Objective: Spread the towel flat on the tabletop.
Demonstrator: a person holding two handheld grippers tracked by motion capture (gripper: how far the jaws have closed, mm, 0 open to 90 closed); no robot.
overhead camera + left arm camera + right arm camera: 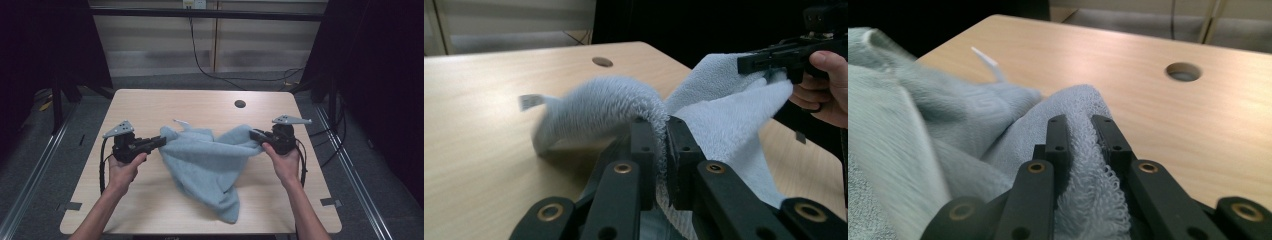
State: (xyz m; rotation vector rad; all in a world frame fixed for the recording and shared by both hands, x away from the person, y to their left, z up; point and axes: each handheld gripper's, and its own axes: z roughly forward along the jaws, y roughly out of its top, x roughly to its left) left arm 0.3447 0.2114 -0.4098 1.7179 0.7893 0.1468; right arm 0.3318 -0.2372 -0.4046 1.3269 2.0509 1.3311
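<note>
A light blue towel [207,162] hangs between my two grippers over the middle of the wooden table [150,105], its lower part still draped on the tabletop toward the front. My left gripper [161,141] is shut on the towel's left corner; in the left gripper view the terry cloth [604,107] is pinched between the jaws of that gripper [661,125]. My right gripper [253,135] is shut on the opposite corner, and the right gripper view shows the towel [1083,190] squeezed between the jaws of the right gripper [1079,122]. A white label [988,62] sticks up from the towel's far edge.
A round cable hole [240,104] lies in the table's far right part. Metal rails [30,175] run along the floor on both sides of the table. A black cable [200,55] hangs down the back wall.
</note>
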